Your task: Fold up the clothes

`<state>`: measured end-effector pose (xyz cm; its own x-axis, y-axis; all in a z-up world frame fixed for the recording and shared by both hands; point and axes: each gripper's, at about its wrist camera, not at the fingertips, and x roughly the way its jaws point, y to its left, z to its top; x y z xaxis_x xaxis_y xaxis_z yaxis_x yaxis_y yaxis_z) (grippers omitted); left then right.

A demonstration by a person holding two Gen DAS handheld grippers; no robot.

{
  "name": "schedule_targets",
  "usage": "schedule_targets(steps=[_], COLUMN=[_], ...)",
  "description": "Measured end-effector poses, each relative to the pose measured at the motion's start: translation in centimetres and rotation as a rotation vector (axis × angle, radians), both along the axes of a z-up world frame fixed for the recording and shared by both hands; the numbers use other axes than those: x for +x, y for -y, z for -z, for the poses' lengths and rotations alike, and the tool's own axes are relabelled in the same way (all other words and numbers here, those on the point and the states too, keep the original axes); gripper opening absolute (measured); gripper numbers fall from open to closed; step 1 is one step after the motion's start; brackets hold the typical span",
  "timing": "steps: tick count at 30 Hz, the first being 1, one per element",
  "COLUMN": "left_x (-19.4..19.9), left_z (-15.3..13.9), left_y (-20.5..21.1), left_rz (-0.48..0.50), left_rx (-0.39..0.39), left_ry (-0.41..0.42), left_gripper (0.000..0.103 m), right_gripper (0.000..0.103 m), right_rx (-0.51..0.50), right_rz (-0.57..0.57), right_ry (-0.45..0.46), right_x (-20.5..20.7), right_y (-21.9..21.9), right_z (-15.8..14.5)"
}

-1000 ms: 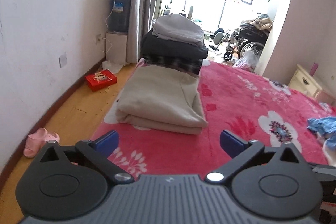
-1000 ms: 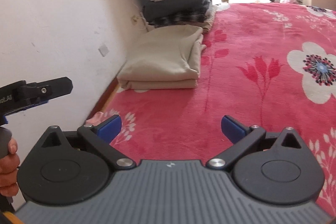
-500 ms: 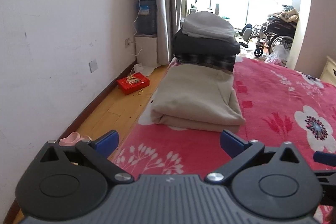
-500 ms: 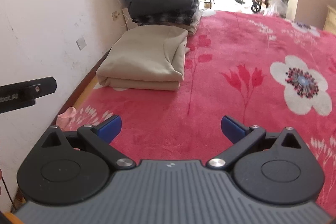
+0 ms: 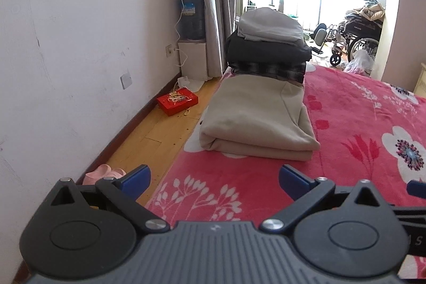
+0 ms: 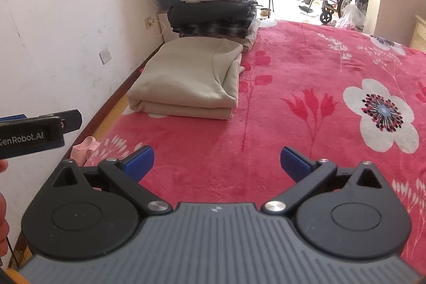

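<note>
A folded beige garment (image 5: pixel 255 116) (image 6: pixel 186 79) lies on the red flowered blanket (image 5: pixel 346 137) (image 6: pixel 306 87) near the bed's left edge. Behind it stands a stack of folded clothes (image 5: pixel 267 44) (image 6: pixel 215 4): grey on top, dark and plaid below. My left gripper (image 5: pixel 214 177) is open and empty, hovering short of the beige garment. My right gripper (image 6: pixel 217 160) is open and empty too, above bare blanket. The left gripper's black body (image 6: pixel 34 133) shows at the left edge of the right wrist view.
A white wall (image 5: pixel 80 57) runs along the left with a strip of wooden floor (image 5: pixel 159 135). On the floor lie a red box (image 5: pixel 177 101) and pink slippers (image 5: pixel 103 172). A water dispenser (image 5: pixel 192 17), curtain and wheelchair (image 5: pixel 354 41) stand at the far end.
Both grippers stayed open. The left view swung left toward the wall, so the blue garment at the right left the frame. The right gripper pulled back and turned slightly right.
</note>
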<state>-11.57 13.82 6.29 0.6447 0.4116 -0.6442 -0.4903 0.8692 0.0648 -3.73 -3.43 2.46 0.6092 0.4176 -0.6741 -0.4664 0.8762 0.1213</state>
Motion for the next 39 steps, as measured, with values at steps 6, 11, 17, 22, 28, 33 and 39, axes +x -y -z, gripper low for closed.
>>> schedule_targets(steps=[6, 11, 17, 22, 28, 33, 39], left_x=[0.0, 0.0, -0.1, -0.2, -0.3, -0.3, -0.4], left_z=[-0.1, -0.1, -0.1, -0.1, 0.0, 0.1, 0.2], left_y=[0.7, 0.5, 0.2, 0.0, 0.0, -0.2, -0.3], left_rz=[0.006, -0.004, -0.013, -0.016, -0.016, -0.016, -0.022], left_rx=[0.043, 0.034, 0.035, 0.035, 0.034, 0.034, 0.034], left_ry=[0.006, 0.008, 0.01, 0.012, 0.01, 0.008, 0.009], left_gripper=[0.103, 0.103, 0.103, 0.103, 0.103, 0.103, 0.103], right_gripper=[0.102, 0.102, 0.102, 0.102, 0.102, 0.102, 0.102], right_rx=[-0.012, -0.019, -0.025, -0.029, -0.032, -0.032, -0.032], right_rz=[-0.008, -0.018, -0.02, -0.025, -0.025, -0.03, -0.032], right_ry=[0.011, 0.011, 0.012, 0.009, 0.006, 0.001, -0.002], right_x=[-0.1, -0.2, -0.2, -0.3, -0.3, -0.3, -0.4], right_y=[-0.4, -0.6, -0.8, -1.0, -1.2, -1.2, -1.3], right_z=[0.0, 0.0, 0.0, 0.0, 0.1, 0.2, 0.2])
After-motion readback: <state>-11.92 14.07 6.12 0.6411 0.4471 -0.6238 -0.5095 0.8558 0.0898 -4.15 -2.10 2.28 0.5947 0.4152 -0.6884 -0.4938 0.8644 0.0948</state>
